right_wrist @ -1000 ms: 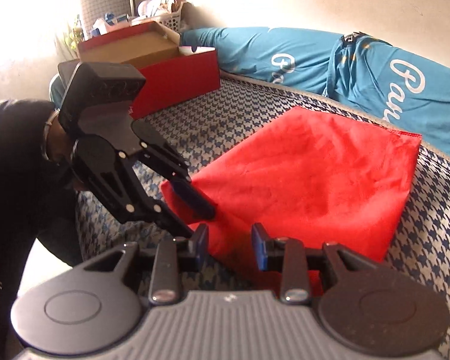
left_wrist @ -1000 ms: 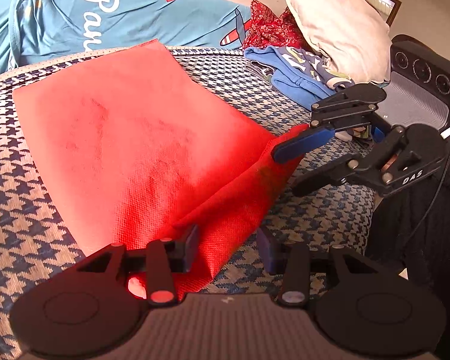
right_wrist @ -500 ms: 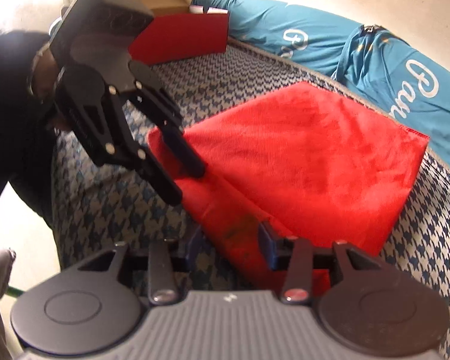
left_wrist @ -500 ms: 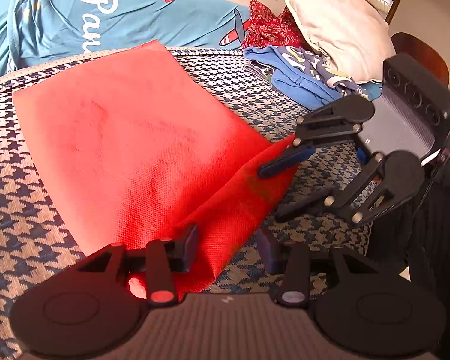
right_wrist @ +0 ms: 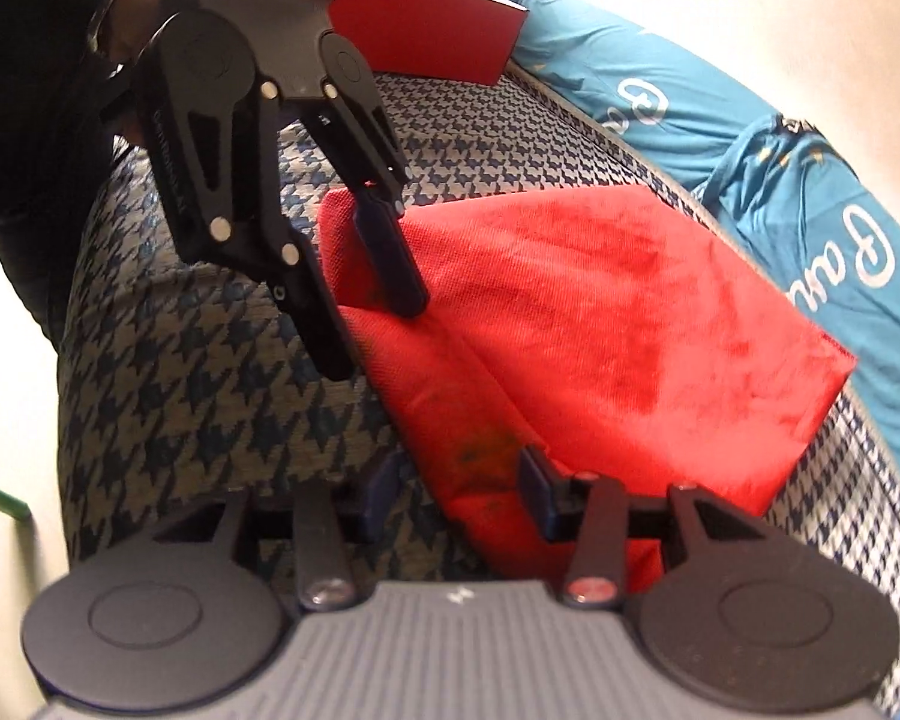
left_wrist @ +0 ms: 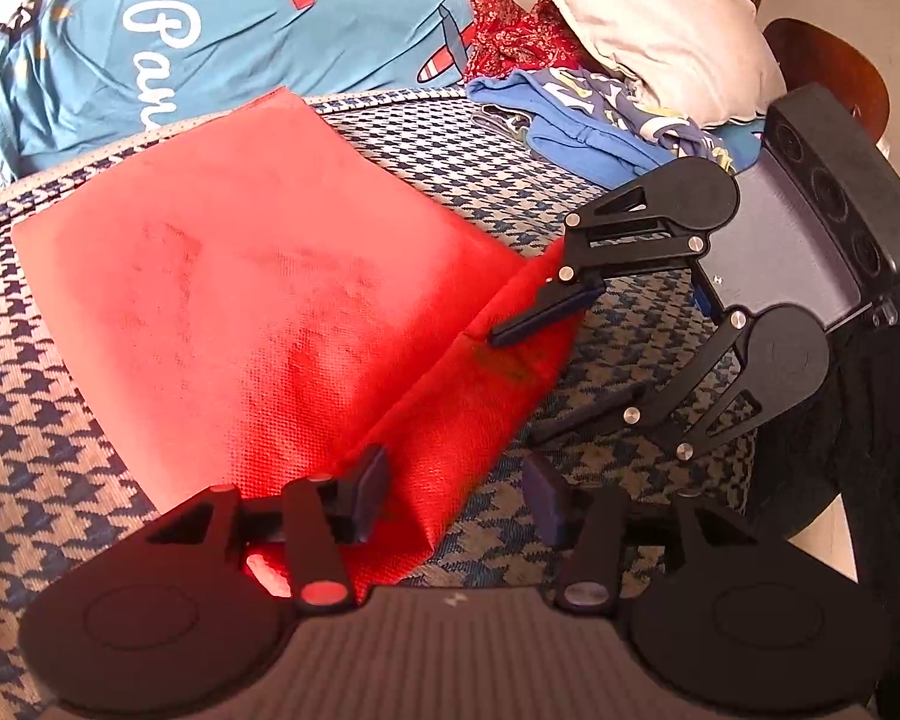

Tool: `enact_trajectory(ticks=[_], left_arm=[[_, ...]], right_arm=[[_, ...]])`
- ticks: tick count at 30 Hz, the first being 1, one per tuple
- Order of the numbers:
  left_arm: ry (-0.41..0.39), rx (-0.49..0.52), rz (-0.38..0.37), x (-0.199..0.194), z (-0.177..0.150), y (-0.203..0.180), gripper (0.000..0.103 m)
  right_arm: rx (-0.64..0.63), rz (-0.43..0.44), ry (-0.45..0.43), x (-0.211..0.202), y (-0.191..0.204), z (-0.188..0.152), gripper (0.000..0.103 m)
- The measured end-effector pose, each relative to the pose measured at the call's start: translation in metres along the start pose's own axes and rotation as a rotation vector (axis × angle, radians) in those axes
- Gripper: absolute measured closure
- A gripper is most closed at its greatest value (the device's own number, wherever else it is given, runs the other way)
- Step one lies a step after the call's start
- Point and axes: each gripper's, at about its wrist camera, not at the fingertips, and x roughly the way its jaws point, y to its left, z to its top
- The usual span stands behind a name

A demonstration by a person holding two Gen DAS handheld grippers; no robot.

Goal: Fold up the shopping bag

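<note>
Surface: houndstooth bed cover, blue sheet and pillow behind.
Bag: red shopping bag lies flat on the bed, near edge folded over.
Left gripper: jaws apart, just been widening, straddling the bag's near corner.
Right gripper: jaws apart, straddling the folded edge.

A bed covered in a blue-and-beige houndstooth woven fabric is seen carrying everything. A flat red non-woven fabric shopping bag is spread on it, one strip along its near edge being doubled over. At the far side, a teal cloth with white lettering is laid along the bed's edge. A crumpled blue printed garment, a red patterned cloth and a cream pillow are piled at one end, a red open cardboard box at the other.
</note>
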Motion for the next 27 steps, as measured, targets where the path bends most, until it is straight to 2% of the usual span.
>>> enact_trajectory(ticks=[3, 6, 10, 12, 14, 16, 20, 21, 24, 26, 27], left_arm=[[0.009, 0.021, 0.0, 0.001, 0.0, -0.001, 0.054], [0.014, 0.072, 0.016, 0.002, 0.0, -0.007, 0.051], [0.041, 0.262, 0.084, 0.007, -0.002, -0.034, 0.036], [0.059, 0.379, 0.143, 0.009, -0.006, -0.051, 0.032], [0.056, 0.445, 0.182, 0.009, -0.008, -0.062, 0.031], [0.063, 0.476, 0.201, 0.006, -0.009, -0.065, 0.031], [0.076, 0.483, 0.229, 0.007, -0.005, -0.06, 0.029], [0.078, 0.476, 0.233, 0.008, -0.003, -0.058, 0.029], [0.075, 0.407, 0.209, 0.009, 0.003, -0.045, 0.043], [0.072, 0.407, 0.199, 0.009, 0.002, -0.045, 0.051], [0.068, 0.424, 0.202, 0.009, 0.002, -0.045, 0.06]], right_arm=[[-0.016, -0.003, 0.008, 0.005, -0.001, 0.003, 0.064], [0.029, 0.03, 0.024, 0.008, -0.01, 0.007, 0.069], [0.169, 0.111, 0.049, 0.012, -0.032, 0.009, 0.071], [0.271, 0.164, 0.07, 0.015, -0.047, 0.01, 0.072], [0.38, 0.222, 0.1, 0.018, -0.065, 0.011, 0.074], [0.457, 0.269, 0.131, 0.021, -0.079, 0.013, 0.074], [0.519, 0.328, 0.173, 0.028, -0.096, 0.016, 0.075], [0.512, 0.337, 0.177, 0.027, -0.097, 0.016, 0.075], [0.481, 0.357, 0.192, 0.028, -0.099, 0.017, 0.075], [0.478, 0.371, 0.199, 0.03, -0.101, 0.017, 0.075], [0.49, 0.383, 0.2, 0.031, -0.104, 0.017, 0.075]])
